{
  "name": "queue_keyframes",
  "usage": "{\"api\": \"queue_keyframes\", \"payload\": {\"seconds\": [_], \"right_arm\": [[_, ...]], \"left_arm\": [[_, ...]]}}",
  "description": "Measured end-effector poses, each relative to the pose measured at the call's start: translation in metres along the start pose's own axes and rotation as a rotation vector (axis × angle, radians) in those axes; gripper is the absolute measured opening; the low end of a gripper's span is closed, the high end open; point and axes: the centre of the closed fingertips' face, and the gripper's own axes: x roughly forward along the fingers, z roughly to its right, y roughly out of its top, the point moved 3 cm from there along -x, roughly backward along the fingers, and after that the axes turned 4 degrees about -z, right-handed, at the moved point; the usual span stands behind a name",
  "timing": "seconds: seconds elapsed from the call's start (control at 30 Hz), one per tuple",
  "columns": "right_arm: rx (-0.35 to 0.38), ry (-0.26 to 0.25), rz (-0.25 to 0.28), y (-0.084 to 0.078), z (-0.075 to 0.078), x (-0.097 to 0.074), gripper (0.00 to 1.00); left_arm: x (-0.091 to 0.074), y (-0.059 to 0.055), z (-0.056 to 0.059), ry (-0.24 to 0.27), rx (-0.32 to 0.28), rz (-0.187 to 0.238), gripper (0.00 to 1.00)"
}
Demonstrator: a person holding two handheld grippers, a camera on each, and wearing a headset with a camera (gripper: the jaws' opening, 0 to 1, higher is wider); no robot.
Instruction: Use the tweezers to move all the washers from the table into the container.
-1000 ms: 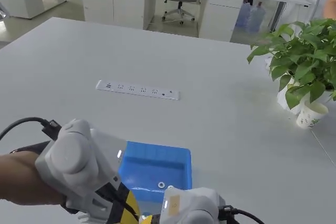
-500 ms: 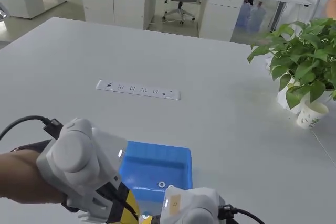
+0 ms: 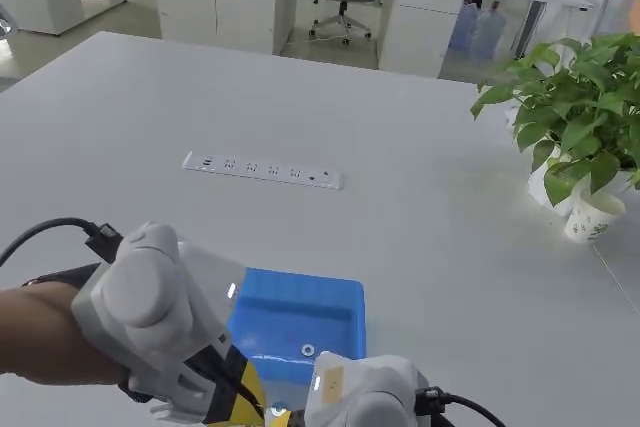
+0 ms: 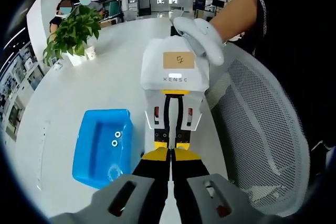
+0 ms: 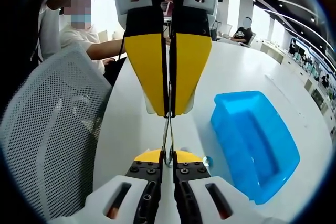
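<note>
The right gripper (image 5: 167,157) has its jaws clamped on one end of the tweezers (image 5: 167,135), just off the near side of the container (image 3: 300,285). The left gripper (image 4: 169,153) faces it nose to nose, jaws pressed together, with the other end of the tweezers running into their seam. Both tools appear to grip the one pair of tweezers. I judge this to be a hand-over or a regrip, not a pick, since no washer sits in the tips.

Close beside the container's near wall, in the right gripper view, lies a small shiny ring. It is probably a loose washer (image 5: 206,159), though it is too small to be sure. Inside the container two washers (image 4: 114,142) lie on the blue floor.

Next, one gripper needs to let go so that the tweezer tips are free. The other must hold the shanks at a point where a squeeze closes them. The tips can then go down to the ring beside the container.

Beyond the container lies a power strip (image 3: 262,171). Far off to its right stands a plant (image 3: 580,117).
</note>
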Motion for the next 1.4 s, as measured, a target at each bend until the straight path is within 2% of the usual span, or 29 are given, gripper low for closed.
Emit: {"api": "queue_keyframes", "payload": {"seconds": [0.83,1.4], "right_arm": [[0.009,0.001,0.001,0.0,-0.001,-0.001,0.07],[-0.015,0.005,0.006,0.01,-0.002,-0.013,0.07]], "left_arm": [[0.0,0.001,0.001,-0.006,0.004,-0.014,0.03],[-0.013,0.01,0.002,-0.003,0.0,-0.008,0.03]]}}
